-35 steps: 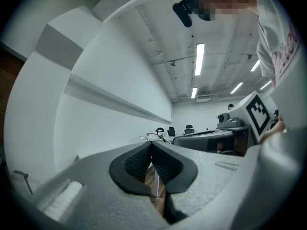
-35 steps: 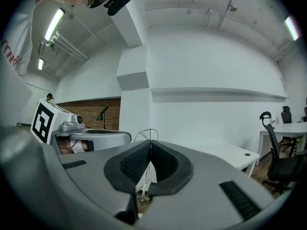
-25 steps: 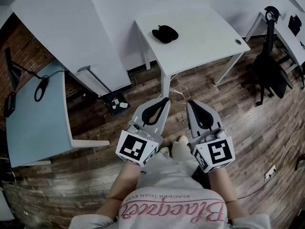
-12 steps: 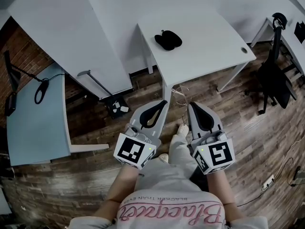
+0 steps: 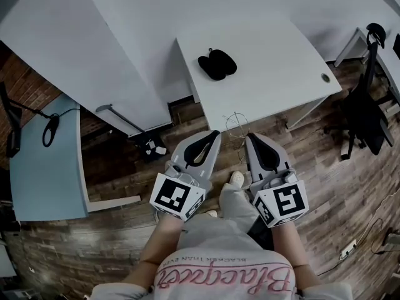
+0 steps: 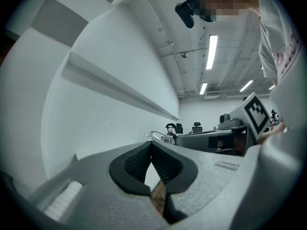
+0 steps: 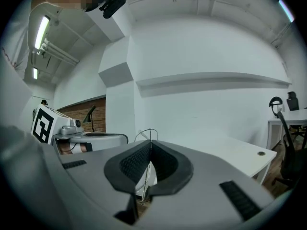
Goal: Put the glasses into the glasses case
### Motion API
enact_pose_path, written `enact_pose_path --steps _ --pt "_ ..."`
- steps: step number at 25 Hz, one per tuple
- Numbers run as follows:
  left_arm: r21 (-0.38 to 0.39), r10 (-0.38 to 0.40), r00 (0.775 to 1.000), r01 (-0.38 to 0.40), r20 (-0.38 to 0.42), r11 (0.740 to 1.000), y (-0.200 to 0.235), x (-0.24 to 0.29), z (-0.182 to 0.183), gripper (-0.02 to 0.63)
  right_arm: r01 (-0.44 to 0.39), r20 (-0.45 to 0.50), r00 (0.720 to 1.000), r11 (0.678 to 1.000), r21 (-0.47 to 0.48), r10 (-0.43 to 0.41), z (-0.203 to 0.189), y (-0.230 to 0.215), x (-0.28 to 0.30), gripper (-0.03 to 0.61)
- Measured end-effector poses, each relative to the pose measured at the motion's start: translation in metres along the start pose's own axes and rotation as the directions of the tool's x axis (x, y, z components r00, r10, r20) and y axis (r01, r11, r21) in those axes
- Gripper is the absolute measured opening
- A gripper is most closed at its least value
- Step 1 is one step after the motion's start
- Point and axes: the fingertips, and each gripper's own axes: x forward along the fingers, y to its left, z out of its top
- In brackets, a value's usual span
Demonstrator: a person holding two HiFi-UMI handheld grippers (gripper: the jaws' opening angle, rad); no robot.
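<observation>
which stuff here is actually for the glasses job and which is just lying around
For the job:
- glasses, apparently pinched at the tips of the right gripper
- black glasses case on the white table
- left gripper, shut, holding nothing

Just lying about:
- office chair
- grey side table with a black cable

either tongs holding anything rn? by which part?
Right tongs are shut on the wire-frame glasses, pinching a thin wire of the frame, seemingly a temple arm. Left tongs are shut on nothing.
</observation>
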Motion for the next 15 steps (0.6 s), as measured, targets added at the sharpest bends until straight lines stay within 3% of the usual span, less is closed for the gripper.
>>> enact_pose_path --steps 15 --pt "-0.064 0.115 0.993 -0.115 -0.006 0.991 0.059 0.118 0.002 0.005 -0.105 -0.011 0.994 0.994 -0.008 0.105 0.017 -0.100 0.091 0.012"
